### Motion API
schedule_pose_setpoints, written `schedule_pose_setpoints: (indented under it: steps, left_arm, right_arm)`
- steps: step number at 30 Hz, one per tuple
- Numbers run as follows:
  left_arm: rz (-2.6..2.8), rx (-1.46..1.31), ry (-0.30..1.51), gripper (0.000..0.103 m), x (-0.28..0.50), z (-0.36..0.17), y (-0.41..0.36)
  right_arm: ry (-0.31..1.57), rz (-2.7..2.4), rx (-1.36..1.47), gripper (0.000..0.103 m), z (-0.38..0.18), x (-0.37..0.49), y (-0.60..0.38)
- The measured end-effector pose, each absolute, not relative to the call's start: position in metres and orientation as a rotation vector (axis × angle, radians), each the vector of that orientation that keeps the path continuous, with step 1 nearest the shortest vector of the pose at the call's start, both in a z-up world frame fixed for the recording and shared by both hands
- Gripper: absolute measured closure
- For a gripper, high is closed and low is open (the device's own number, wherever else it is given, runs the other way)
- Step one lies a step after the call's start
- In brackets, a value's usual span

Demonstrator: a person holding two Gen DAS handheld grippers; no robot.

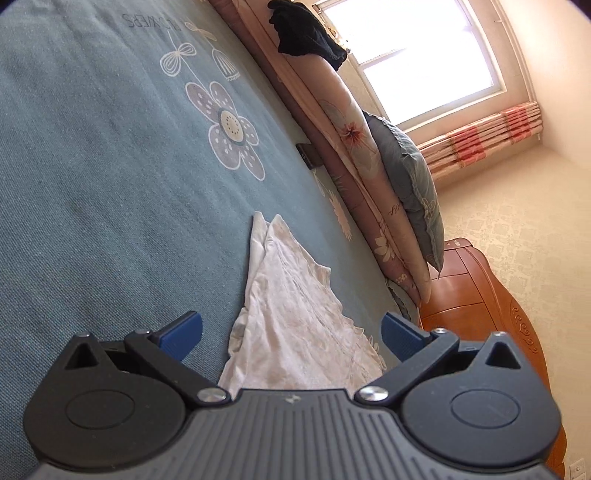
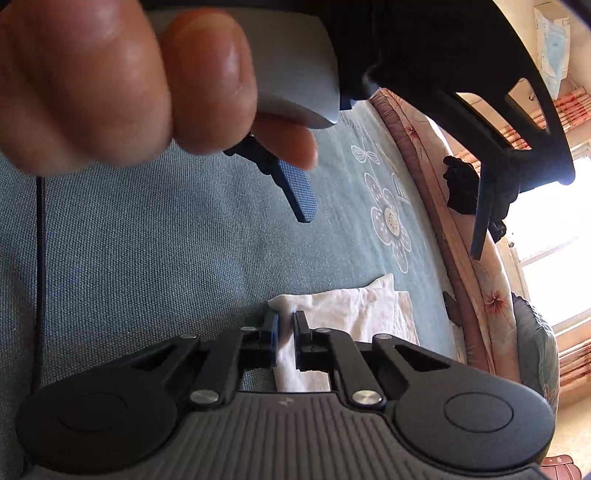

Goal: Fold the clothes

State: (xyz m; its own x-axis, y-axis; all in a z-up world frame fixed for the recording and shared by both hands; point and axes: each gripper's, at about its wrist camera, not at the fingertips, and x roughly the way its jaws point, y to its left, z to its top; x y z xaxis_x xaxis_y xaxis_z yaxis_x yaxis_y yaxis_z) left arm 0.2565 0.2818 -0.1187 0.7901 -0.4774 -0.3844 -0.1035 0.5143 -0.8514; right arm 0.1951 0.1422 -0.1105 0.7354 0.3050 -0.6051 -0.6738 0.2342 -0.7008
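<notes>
A teal woven bedspread (image 1: 92,184), flower-printed, carries the white garment (image 1: 295,314) well short of the pink bolster (image 1: 354,147). The garment is thin, limp and scallop-edged, and I judge it light and best pinched at a corner. The left gripper (image 1: 291,330) gapes wide over it, holding nothing. The right gripper (image 2: 285,328) is nearly closed, apparently pinching the garment's edge.

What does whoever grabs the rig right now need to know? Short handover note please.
Left claw: open, holding nothing, above the white garment.
Right claw: fingers nearly closed, pinching the garment's near edge.
Garment lies on the teal bedspread, already partly folded into a narrow stack.
A hand holding the left rig fills the top of the right wrist view.
Left: finish the fold, smooth it flat. Further clothes: only a dark garment by the window.
</notes>
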Motion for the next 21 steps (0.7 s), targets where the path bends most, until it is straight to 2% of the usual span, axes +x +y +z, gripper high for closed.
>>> schedule_pose_setpoints:
  steps: [10,13,20,21]
  left_arm:
    - [-0.393,-1.171,0.778,0.001,0.28,-0.149,0.269]
    - [-0.402,-1.133,0.816,0.001,0.282,-0.148,0.262]
    - [-0.456,-1.249,0.772,0.001,0.285,-0.158,0.265]
    - [-0.47,-1.266,0.761,0.001,0.285,-0.159,0.266]
  right_arm:
    - [0.354,0.67,-1.071,0.095,-0.083,0.212,0.127]
    - [0.348,0.668,-1.058,0.095,-0.079,0.217,0.122]
    - [0.371,0.709,-1.044,0.095,-0.082,0.224,0.117]
    - [0.369,0.709,-1.049,0.092,-0.084,0.223,0.116]
